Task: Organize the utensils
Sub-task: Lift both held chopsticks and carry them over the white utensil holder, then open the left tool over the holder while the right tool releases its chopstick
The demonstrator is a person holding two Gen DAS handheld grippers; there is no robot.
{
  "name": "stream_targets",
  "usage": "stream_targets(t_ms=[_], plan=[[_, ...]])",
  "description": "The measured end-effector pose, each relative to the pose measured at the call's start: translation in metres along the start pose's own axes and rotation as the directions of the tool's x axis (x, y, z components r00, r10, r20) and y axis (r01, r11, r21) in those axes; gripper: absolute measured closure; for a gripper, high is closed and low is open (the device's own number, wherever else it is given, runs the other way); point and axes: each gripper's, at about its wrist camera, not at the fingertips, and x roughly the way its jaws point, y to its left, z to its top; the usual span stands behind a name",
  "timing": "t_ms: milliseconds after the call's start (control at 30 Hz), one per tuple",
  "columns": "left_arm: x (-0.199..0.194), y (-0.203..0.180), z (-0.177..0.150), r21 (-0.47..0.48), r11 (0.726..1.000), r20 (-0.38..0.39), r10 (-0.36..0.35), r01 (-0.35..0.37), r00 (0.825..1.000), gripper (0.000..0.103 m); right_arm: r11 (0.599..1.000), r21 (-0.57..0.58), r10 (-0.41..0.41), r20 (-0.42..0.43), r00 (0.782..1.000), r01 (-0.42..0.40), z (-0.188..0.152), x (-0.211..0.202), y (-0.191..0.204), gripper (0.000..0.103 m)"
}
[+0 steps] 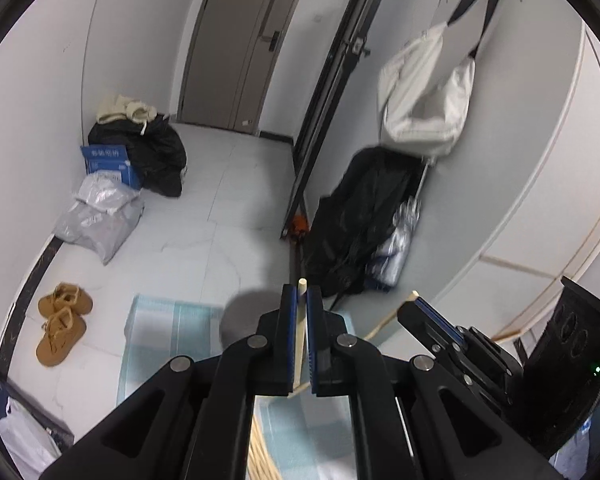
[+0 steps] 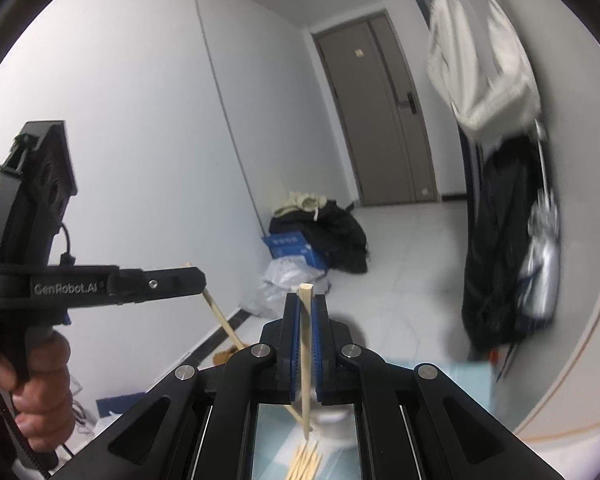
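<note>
My left gripper (image 1: pixel 299 294) is shut on a pale wooden chopstick (image 1: pixel 298 340) that sticks out past the blue pads. My right gripper (image 2: pixel 306 300) is shut on another wooden chopstick (image 2: pixel 306 360), held nearly upright. Each gripper shows in the other's view: the right one (image 1: pixel 414 304) at the right, the left one (image 2: pixel 196 276) at the left with its chopstick (image 2: pixel 224 320) slanting down. Several loose chopsticks (image 2: pixel 306 460) lie below on a light blue mat (image 2: pixel 440 384), next to a grey round container (image 1: pixel 240 316).
Both grippers are held high above a pale tiled floor (image 1: pixel 228 208). Black bags and a blue box (image 1: pixel 110 162) sit by the far wall, brown shoes (image 1: pixel 60 324) at left. A white bag (image 1: pixel 424 92) and dark clothing (image 1: pixel 360 220) hang at right. A grey door (image 1: pixel 236 40) is behind.
</note>
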Motion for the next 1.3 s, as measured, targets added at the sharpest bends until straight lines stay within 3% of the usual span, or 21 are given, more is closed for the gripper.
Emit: stream_targets(t_ms=[200,433,667,900,1167,1300], plan=[[0.011,0.001,0.035,0.020,1.000,0.027,0.007,-0.007,1.000,0.102,0.999,-0.048,0.004,0.036,0.999,-0.002,0.051,0.013,-0.002,0.098],[0.038,0.016,0.052,0.046,0.998,-0.015,0.032,-0.031,0.999,0.102,0.998,-0.064,0.005,0.034,0.999,-0.003,0.073,0.050,-0.017,0.098],[0.066,0.031,0.045,0.074,0.996,-0.082,0.052,-0.046,0.995,0.102,0.999,-0.043,0.024,-0.017,1.000,-0.024,0.057,0.091,-0.033,0.098],[0.092,0.040,0.033,0.091,0.995,-0.149,0.046,-0.033,0.988,0.102,0.989,-0.120,0.074,-0.085,0.994,-0.084,0.027,0.113,-0.030,0.098],[0.113,0.056,0.024,0.018,1.000,-0.232,0.022,-0.018,0.973,0.102,0.978,-0.157,0.107,-0.200,0.974,-0.140,0.003,0.133,-0.023,0.095],[0.115,0.059,0.018,0.005,0.999,-0.239,0.048,-0.048,0.970,0.101,0.975,-0.142,0.137,-0.234,0.963,-0.173,-0.004,0.135,-0.021,0.095]])
